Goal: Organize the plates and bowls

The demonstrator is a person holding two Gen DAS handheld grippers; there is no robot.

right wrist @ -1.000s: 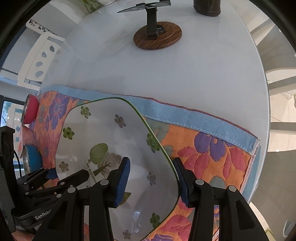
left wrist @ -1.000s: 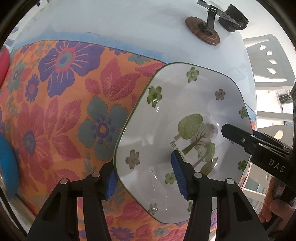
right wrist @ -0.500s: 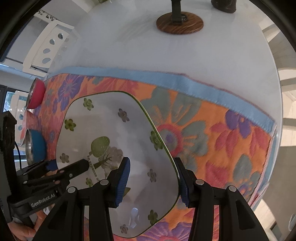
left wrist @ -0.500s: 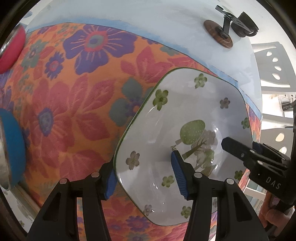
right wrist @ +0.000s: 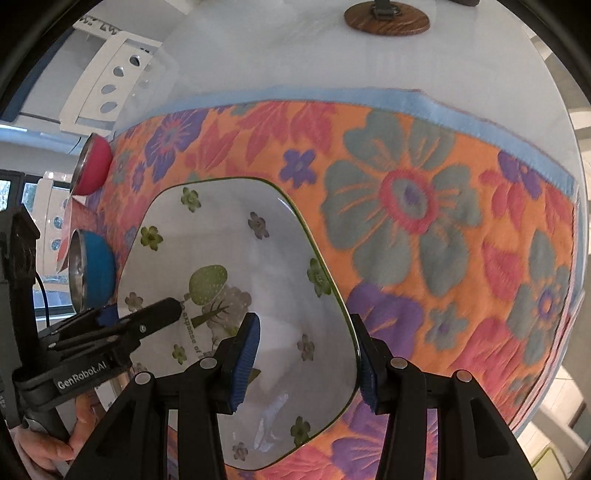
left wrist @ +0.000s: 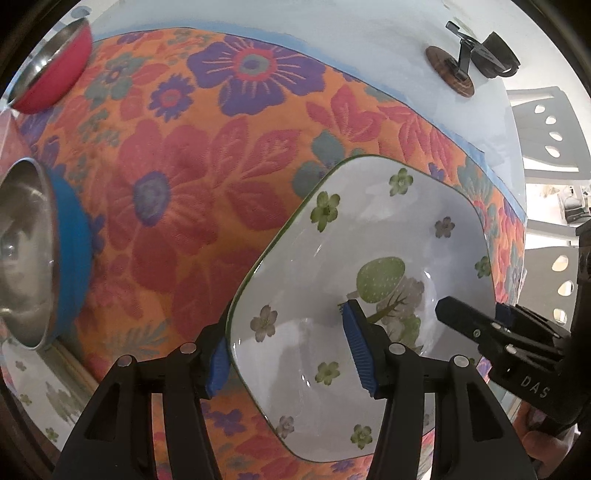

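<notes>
Both grippers straddle opposite edges of the same plate [left wrist: 369, 236], a squarish white one with a green rim, small flowers and a tree printed in its well. Left gripper [left wrist: 291, 349]: its jaws stand partly open, one blue pad outside and under the plate's left rim, the other over the well by the tree; the rim runs between them, and whether the pads actually press on it I cannot tell. Right gripper [right wrist: 303, 358]: likewise partly open, one pad over the well, the other outside the right rim, the rim between them, grip not clear either. Each gripper shows in the other's camera, reaching in over the far side of the plate, with part of a hand [right wrist: 48, 446] on its handle.

Under the plate lies an orange floral cloth [left wrist: 177, 206] with a light blue border, spread on a white table [right wrist: 295, 62]. Left of the plate, well apart, a blue bowl [left wrist: 70, 254] with a steel inside; farther on, a red bowl [left wrist: 55, 74], also steel inside. Another flowered plate [left wrist: 40, 391] peeks in at the left wrist view's lower left edge. Beyond the cloth, on bare table, stand a round wooden base [right wrist: 386, 18] with a dark stand and, next to it, a dark cup [left wrist: 496, 55]. White chairs [right wrist: 110, 77] sit past the table edge.
</notes>
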